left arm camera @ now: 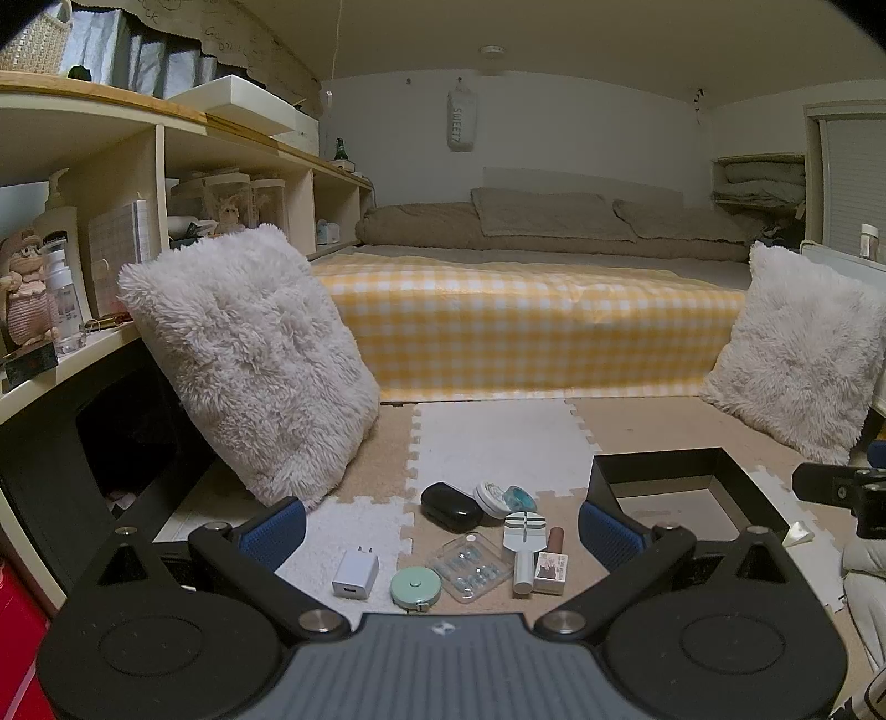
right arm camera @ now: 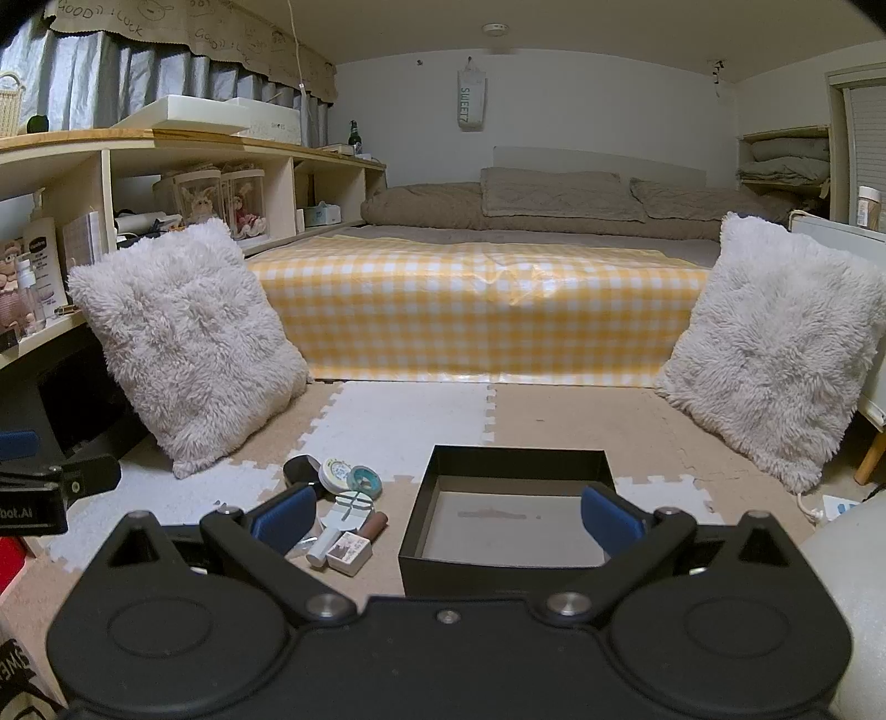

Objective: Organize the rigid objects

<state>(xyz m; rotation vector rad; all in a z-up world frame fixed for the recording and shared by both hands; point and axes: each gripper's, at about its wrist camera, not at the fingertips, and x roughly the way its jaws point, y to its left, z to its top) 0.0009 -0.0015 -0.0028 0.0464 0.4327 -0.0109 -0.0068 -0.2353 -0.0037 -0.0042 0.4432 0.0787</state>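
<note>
1. Step in hand: start of the sort, by my read — the black box [right arm camera: 512,518] is empty and every small item sits loose on the foam mat [left arm camera: 498,443].
2. Left gripper [left arm camera: 440,529]: fingers spread wide, holding nothing, hovering over the cluster. Right gripper [right arm camera: 446,520]: also spread wide, empty, framing the box.
3. Item layout in the left view, taking the clear pill case [left arm camera: 470,566] as dial centre: black oval case [left arm camera: 451,507] at 11, white round tin [left arm camera: 492,498] at 12, teal tape roll [left arm camera: 519,498] at 1, white handled tool [left arm camera: 523,554] and boxed brown tube [left arm camera: 552,565] at 3, mint tape measure [left arm camera: 415,587] at 8, white charger plug [left arm camera: 355,573] at 9.
4. The box lies at 3 of the whole cluster, just beside it.
5. Next move probably calls for lowering one gripper over a single item — the charger stands clear of its neighbours — closing, then carrying it into the box.
6. Readable text: "SWEETZ" on the wall hanger [right arm camera: 470,105]; "GOOD LUCK" on the curtain valance [right arm camera: 99,19]. Item labels too small to read.
</note>
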